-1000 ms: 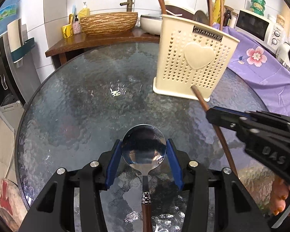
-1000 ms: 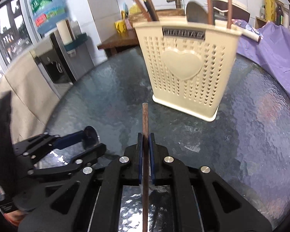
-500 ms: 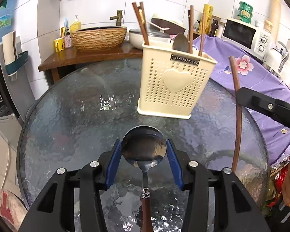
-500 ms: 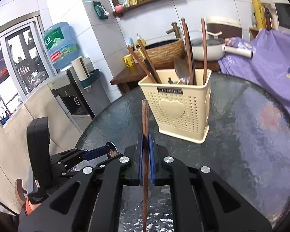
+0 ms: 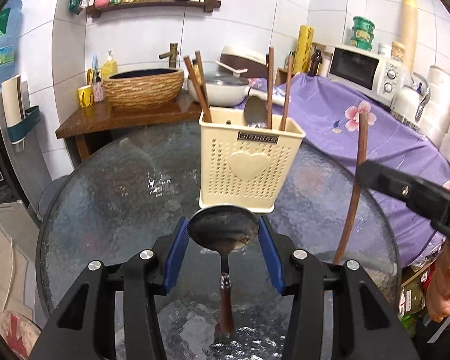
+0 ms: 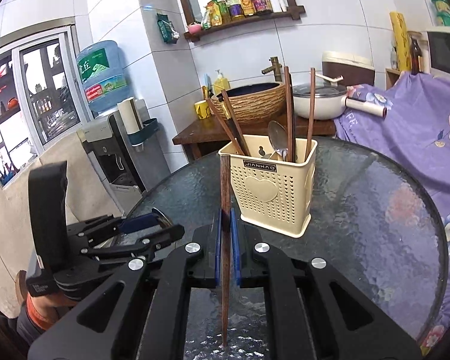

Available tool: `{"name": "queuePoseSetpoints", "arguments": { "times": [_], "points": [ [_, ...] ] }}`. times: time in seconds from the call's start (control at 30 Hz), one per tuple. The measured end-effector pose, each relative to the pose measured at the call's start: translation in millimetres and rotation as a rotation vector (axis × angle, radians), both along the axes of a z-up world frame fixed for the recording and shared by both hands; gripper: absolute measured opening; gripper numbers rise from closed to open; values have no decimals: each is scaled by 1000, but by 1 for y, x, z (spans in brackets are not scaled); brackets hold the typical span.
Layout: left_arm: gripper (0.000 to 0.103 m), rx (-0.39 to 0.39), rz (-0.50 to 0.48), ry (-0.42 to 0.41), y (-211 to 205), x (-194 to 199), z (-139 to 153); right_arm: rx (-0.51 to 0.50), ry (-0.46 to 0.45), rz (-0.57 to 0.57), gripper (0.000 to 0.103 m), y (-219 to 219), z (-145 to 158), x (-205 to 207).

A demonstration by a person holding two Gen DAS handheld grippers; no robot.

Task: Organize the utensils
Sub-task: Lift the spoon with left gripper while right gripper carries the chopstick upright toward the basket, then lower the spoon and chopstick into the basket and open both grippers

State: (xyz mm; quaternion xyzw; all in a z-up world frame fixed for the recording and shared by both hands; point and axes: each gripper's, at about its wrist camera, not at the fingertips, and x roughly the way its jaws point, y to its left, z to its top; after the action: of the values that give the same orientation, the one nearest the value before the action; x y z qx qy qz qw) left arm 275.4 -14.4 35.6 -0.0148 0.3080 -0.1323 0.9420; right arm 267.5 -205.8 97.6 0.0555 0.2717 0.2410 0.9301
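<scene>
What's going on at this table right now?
A person is sorting utensils into the cream holder on the glass table. The left gripper grips a spoon by its bowl, handle pointing back toward the camera. The right gripper is shut on a single chopstick, held upright. Both are held above the table, short of the holder, which already contains several chopsticks and another spoon. Neither item is in yet.
</scene>
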Motion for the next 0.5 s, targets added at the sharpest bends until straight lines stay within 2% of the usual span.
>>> {"name": "queuePoseSetpoints", "arguments": {
  "times": [0.5],
  "points": [
    [46, -28, -49, -44, -4, 5, 27, -10, -48, -7, 7, -3, 24, -2]
  ]
}}
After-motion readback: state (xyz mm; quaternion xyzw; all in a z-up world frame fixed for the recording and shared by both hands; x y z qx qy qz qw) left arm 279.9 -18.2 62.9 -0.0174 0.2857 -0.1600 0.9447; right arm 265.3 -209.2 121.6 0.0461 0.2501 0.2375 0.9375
